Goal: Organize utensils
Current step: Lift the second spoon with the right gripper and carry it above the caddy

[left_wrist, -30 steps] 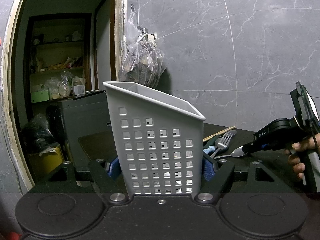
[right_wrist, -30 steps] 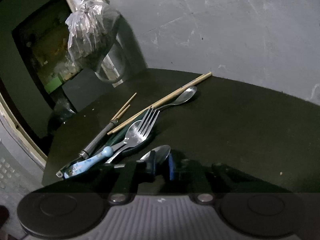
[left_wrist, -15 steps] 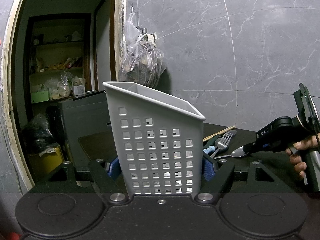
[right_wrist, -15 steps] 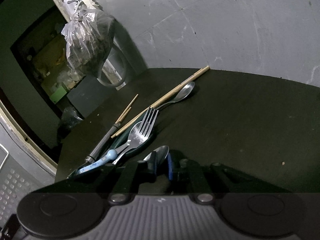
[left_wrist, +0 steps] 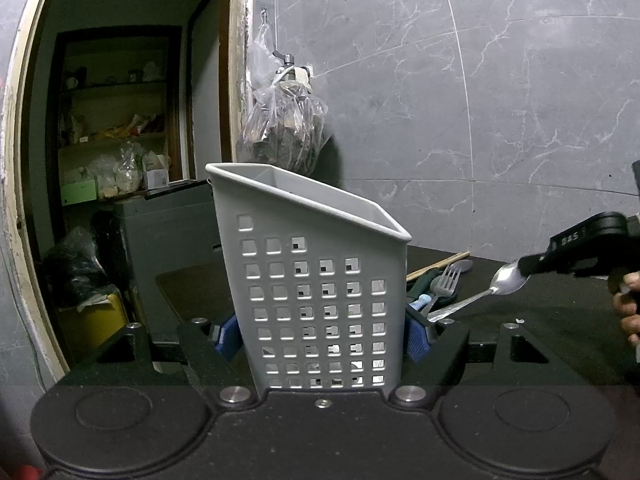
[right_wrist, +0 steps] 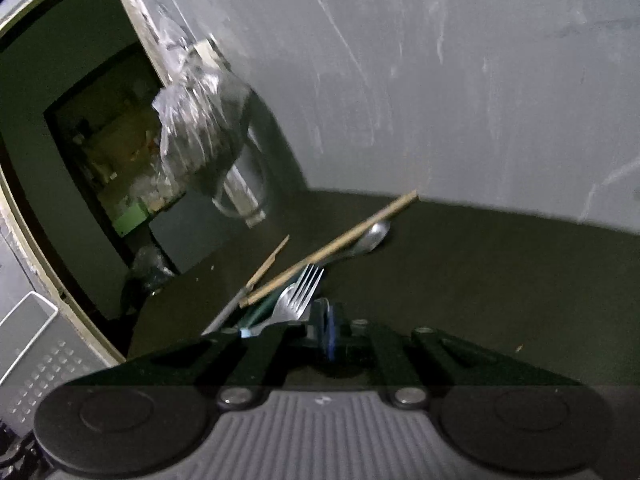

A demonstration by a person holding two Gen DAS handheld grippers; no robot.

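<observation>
While the left tool (left_wrist: pixel 324 334) clamps a grey perforated caddy (left_wrist: pixel 316 304), the right tool (left_wrist: pixel 524 270) pinches a shiny spoon (left_wrist: pixel 480 294).

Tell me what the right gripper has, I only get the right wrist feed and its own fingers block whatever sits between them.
Observer: The left wrist view shows the right gripper shut on the bowl of a metal spoon, handle slanting down toward the table.
Operator: Report where the caddy is.
Observer: The grey perforated caddy stands upright between the left gripper's blue pads, clamped from both sides.
Operator: Give me the spoon against the caddy.
Observer: The spoon is to the caddy's right and below its rim, not yet over the opening.
</observation>
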